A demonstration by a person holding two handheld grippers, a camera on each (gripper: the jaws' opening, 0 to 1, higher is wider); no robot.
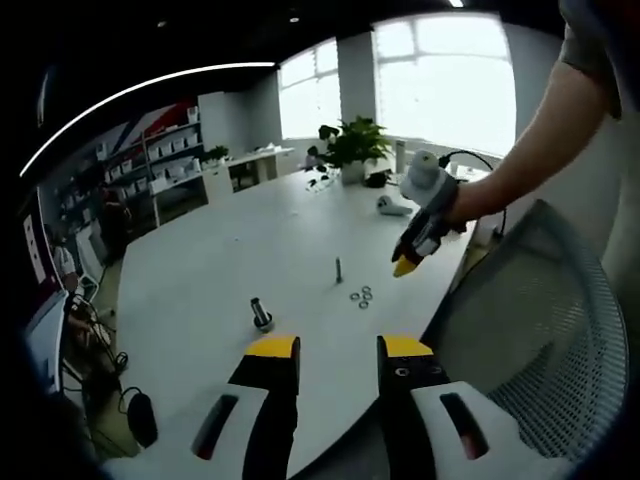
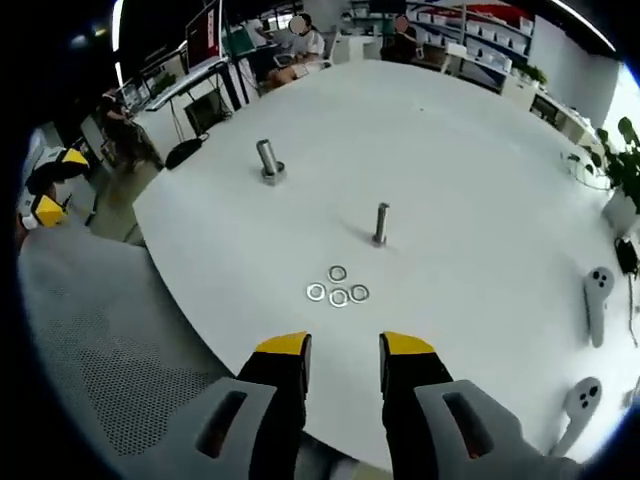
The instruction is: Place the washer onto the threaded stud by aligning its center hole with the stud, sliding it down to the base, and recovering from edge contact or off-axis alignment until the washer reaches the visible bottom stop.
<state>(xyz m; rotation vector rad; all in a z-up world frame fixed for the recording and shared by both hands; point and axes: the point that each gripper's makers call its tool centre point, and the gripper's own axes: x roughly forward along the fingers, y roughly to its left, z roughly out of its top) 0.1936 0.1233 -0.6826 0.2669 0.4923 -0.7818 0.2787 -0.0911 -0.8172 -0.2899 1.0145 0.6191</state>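
Four small silver ring washers [image 2: 337,288] lie clustered flat just beside the upright threaded stud [image 2: 381,224]; both grippers' fingers [image 2: 288,362] gape empty.

The washers [image 1: 361,297] ahead of the left gripper's jaws are too small to count. The stud's [image 1: 338,269] thread is too blurred to make out. The mesh chair [image 2: 110,340] beside the right gripper is cut off by the edge.

I am finding no text, label, brand or number that I can read in either of my views. The shelf boxes [image 1: 160,150] along the far wall are carrying marks, but they are coming through far too small and blurred for me to make out.
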